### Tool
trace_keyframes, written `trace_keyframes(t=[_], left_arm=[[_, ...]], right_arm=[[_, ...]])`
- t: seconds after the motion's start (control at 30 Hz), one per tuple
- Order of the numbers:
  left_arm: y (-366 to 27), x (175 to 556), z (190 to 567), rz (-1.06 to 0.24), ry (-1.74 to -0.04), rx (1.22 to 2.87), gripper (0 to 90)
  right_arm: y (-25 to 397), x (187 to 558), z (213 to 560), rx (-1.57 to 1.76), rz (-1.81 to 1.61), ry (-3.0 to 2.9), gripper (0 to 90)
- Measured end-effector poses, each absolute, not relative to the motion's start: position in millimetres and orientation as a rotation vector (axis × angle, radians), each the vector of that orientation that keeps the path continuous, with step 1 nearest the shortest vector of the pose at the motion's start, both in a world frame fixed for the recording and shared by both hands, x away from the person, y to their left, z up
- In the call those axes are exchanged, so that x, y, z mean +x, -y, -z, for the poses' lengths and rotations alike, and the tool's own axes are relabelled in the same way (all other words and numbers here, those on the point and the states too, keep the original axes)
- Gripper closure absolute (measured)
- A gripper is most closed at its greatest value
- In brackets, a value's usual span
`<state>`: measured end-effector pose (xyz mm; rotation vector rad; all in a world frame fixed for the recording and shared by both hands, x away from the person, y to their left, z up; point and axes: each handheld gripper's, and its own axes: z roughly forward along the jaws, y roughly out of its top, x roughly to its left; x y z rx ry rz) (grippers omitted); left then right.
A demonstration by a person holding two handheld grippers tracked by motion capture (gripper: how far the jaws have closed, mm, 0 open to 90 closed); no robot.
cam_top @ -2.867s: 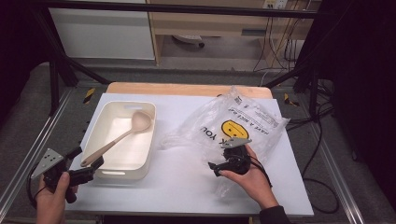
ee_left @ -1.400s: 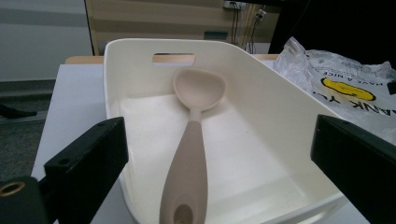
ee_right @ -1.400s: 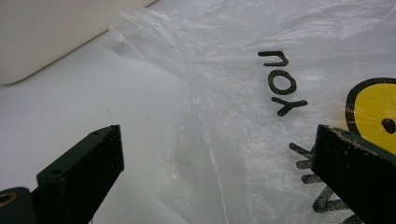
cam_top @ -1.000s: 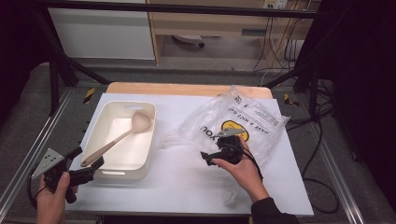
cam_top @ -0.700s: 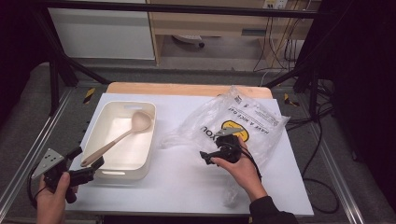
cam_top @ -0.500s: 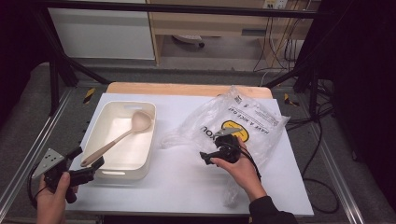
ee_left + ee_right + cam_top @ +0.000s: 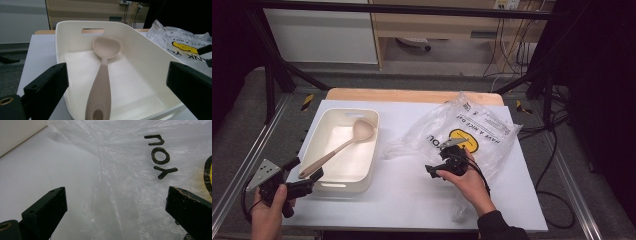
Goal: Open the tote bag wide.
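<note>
The right tool (image 7: 435, 171) hovers with its jaws spread wide and empty over the near left edge of the crumpled clear plastic bag with a yellow smiley face (image 7: 477, 137), which lies on the right half of the white surface (image 7: 407, 200); the left tool (image 7: 304, 177), jaws likewise wide apart and holding nothing, sits at the near left corner, facing the cream rectangular plastic tub (image 7: 328, 131); a beige silicone spoon (image 7: 102, 82) rests inside that tub, bowl toward the far side.

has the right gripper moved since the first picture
Yes. The right gripper has shifted left and slightly away from the person, onto the clear left part of the plastic bag, nearer the white tub.
</note>
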<state>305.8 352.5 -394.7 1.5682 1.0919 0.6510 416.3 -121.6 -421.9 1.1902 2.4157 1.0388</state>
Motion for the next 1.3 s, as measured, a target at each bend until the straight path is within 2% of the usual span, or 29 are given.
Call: trace_keyframes(t=[0.47, 1.3], left_arm=[[-352.6, 305.8, 394.7, -0.651, -1.091, 1.568, 3.6], [-352.4, 305.8, 394.6, -0.651, -1.088, 1.567, 3.6]], right_arm=[[118.1, 413.5, 426.4, 1.176, -1.004, -2.456, 9.2], [123.2, 411.2, 435.2, 1.131, -0.926, -2.496, 39.8]])
